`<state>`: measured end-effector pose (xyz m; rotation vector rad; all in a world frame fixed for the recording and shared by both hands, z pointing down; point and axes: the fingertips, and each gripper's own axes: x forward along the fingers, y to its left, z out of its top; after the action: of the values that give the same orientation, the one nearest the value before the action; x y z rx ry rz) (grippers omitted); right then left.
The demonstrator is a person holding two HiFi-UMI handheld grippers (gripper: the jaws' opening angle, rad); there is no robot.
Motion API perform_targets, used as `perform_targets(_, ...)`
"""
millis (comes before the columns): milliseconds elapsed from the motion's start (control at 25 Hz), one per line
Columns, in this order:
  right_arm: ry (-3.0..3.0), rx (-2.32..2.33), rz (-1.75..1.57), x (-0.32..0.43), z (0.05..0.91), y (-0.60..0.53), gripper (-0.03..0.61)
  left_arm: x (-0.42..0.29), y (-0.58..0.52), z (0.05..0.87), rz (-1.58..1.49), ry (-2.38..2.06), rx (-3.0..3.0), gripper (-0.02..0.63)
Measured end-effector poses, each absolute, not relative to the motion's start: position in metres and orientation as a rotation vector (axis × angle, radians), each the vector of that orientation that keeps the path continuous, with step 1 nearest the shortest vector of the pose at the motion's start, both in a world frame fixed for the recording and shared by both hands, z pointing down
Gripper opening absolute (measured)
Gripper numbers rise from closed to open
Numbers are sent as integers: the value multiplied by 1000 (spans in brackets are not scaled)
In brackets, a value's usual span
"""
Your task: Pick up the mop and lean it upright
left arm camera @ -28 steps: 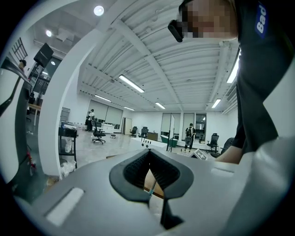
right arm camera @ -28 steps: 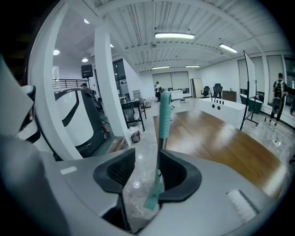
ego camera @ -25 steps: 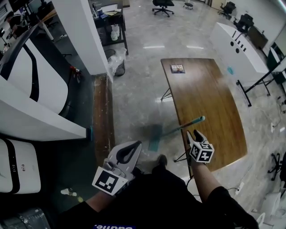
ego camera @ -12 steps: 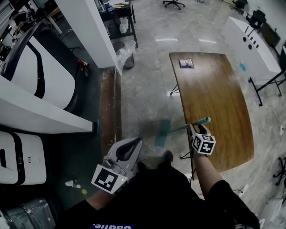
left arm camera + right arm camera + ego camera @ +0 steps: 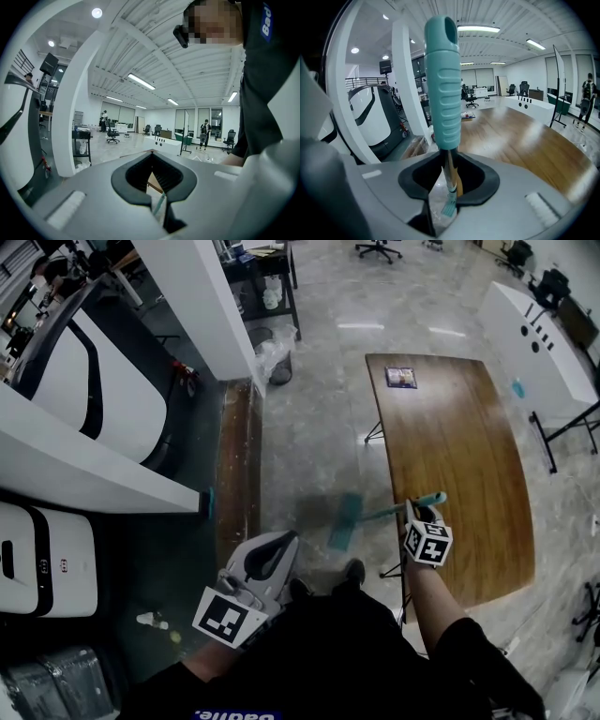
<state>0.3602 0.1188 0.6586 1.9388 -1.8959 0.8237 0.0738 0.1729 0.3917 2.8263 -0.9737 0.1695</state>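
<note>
Mop (image 5: 345, 521), teal grip, prob. wooden shaft, R tool (image 5: 420, 514) just closed on it, L tool (image 5: 284, 547) clenched

Flat mop (image 5: 345, 520) with a rectangular teal head (image 5: 343, 524), thin shaft and ribbed teal plastic grip (image 5: 442, 89) pierced by a hanging slot. Slanted, not upright: head flat on the grey floor (image 5: 309, 456) beside the wooden table (image 5: 450, 446), shaft sloping up to the grip end at the table's edge.
</note>
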Motion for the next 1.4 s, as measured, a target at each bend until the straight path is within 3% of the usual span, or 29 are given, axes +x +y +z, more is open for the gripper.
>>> perform_targets(1400,-2160,1640,673,214,602,91,107,4,184,385,32,-1107,2759,20)
